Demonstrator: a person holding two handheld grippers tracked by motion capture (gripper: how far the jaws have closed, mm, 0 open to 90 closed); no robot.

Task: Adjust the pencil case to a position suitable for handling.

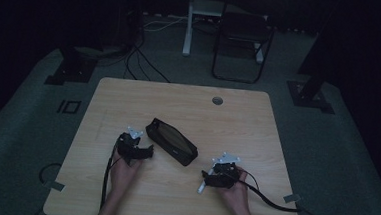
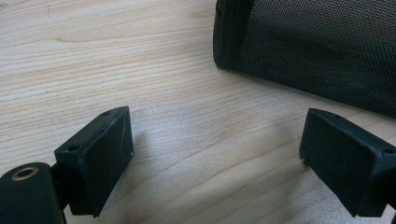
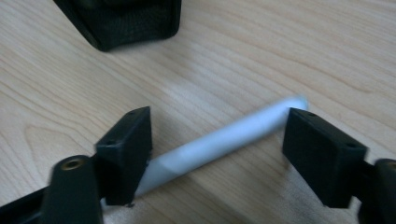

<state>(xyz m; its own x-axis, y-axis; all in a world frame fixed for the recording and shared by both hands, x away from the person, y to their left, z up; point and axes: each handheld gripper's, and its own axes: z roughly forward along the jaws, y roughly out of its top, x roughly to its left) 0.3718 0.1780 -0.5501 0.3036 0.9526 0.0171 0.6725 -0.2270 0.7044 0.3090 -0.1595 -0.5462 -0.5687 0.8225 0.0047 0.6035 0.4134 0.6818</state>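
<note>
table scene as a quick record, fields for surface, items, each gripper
surface: light wooden table
pouch: black mesh pouch, lying diagonally mid-table
pen: white pen-like stick, lying flat on the wood
left gripper: left gripper open, nothing between jaws, just short of the pouch
right gripper: right gripper open, jaws either side of the stick, not closed on it
</note>
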